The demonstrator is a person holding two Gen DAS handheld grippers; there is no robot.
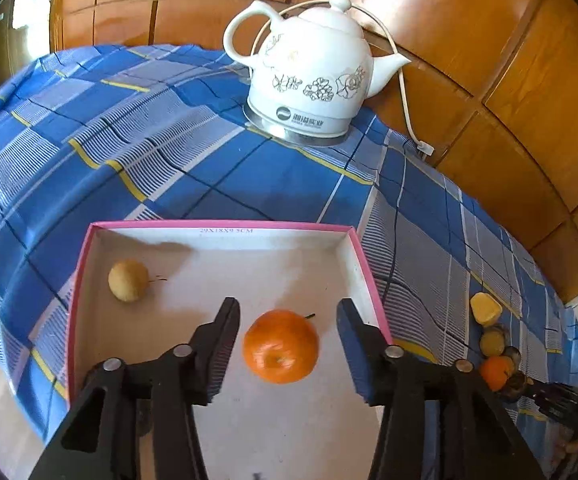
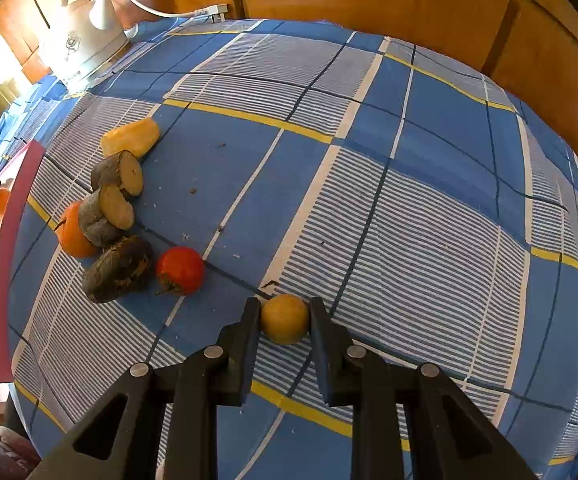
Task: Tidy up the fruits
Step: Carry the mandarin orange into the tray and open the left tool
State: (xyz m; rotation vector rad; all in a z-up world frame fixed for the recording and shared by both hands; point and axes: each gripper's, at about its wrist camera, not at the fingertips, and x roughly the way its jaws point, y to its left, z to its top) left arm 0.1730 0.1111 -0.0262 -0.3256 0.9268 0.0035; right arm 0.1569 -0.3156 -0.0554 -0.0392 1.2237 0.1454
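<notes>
Here we are over the pink-rimmed box (image 1: 363, 258), and our left gripper (image 1: 289, 312) stands released: its jaws are spread, with an orange (image 1: 280, 346) sitting on the pale box floor between them, clear of both pads. There is open floor on either side of the fruit. Further in, near the box's far left corner, a small yellow-brown fruit (image 1: 128, 281) lies on its own, well apart from the orange.

Beyond the box we see the blue checked tablecloth (image 1: 149, 140) and a white flowered kettle (image 1: 309, 76) on its metal base, its cord trailing off toward the wooden wall panels (image 1: 489, 40).

Over to the other hand. Our right gripper (image 2: 285, 312) is clenched on a small yellow round fruit (image 2: 285, 319), one pad pressed to each side of it, down at the cloth; whether the fruit touches the cloth we cannot tell.

To its left the waiting pile lies on the cloth: a red tomato-like fruit (image 2: 180, 270) nearest, a dark rough chunk (image 2: 119, 270) touching it, then two cut root pieces (image 2: 107, 214) showing pale round faces, stacked against a second orange (image 2: 71, 236). At the far end of the row rests a yellow peeled piece (image 2: 131, 142).

The box's pink wall (image 2: 9, 260) shows at the left edge of this view, just beside that pile, and the kettle stands in the far left corner.
</notes>
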